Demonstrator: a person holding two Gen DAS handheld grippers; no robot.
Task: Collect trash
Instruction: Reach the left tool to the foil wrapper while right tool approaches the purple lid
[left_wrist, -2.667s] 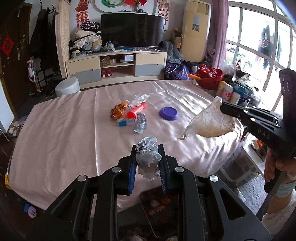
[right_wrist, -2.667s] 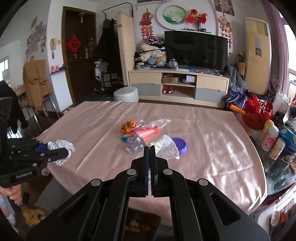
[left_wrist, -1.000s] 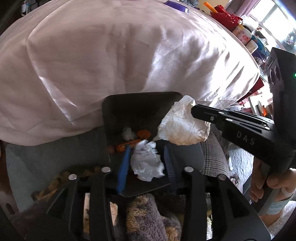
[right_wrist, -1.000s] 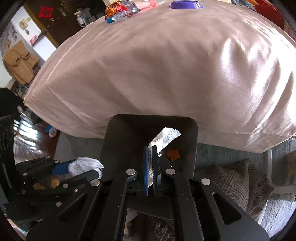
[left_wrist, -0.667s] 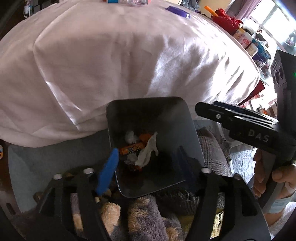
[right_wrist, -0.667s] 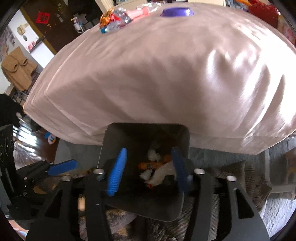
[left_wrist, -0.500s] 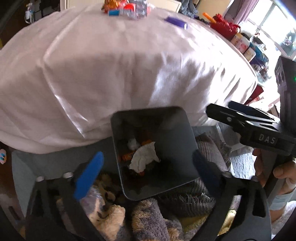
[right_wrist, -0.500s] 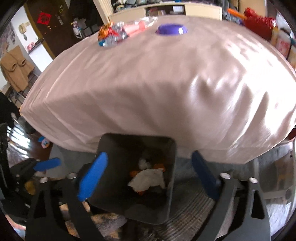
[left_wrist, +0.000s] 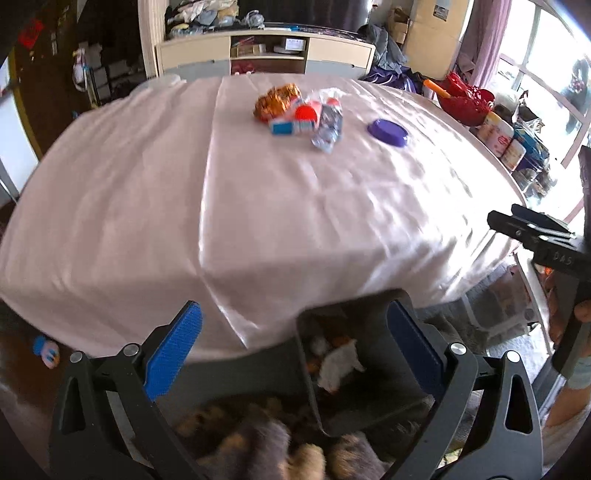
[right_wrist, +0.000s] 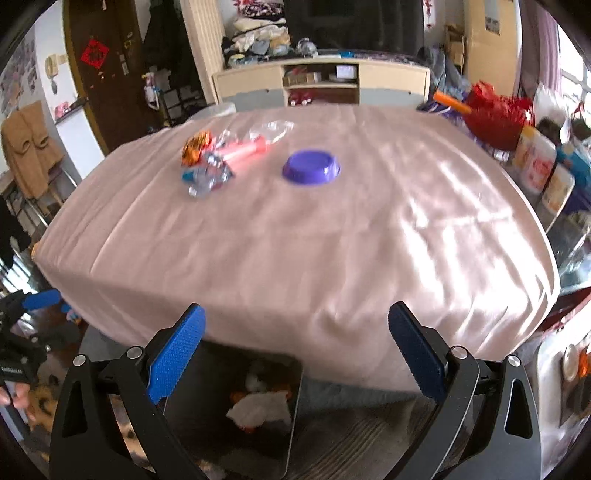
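One table (right_wrist: 332, 258). One purple bowl (right_wrist: 311, 167). One heap of wrappers (right_wrist: 218, 157), pieces uncountable. One bin (right_wrist: 236, 410). Two grippers: left gripper (left_wrist: 295, 354), right gripper (right_wrist: 297, 350).

Home living room: TV cabinet (right_wrist: 321, 83), tablecloth (right_wrist: 295, 240)

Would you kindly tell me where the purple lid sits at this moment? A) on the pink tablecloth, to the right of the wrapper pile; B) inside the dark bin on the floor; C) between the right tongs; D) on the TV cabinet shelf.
A: the purple lid rests alone on the pink tablecloth, apart from and right of the wrapper pile.
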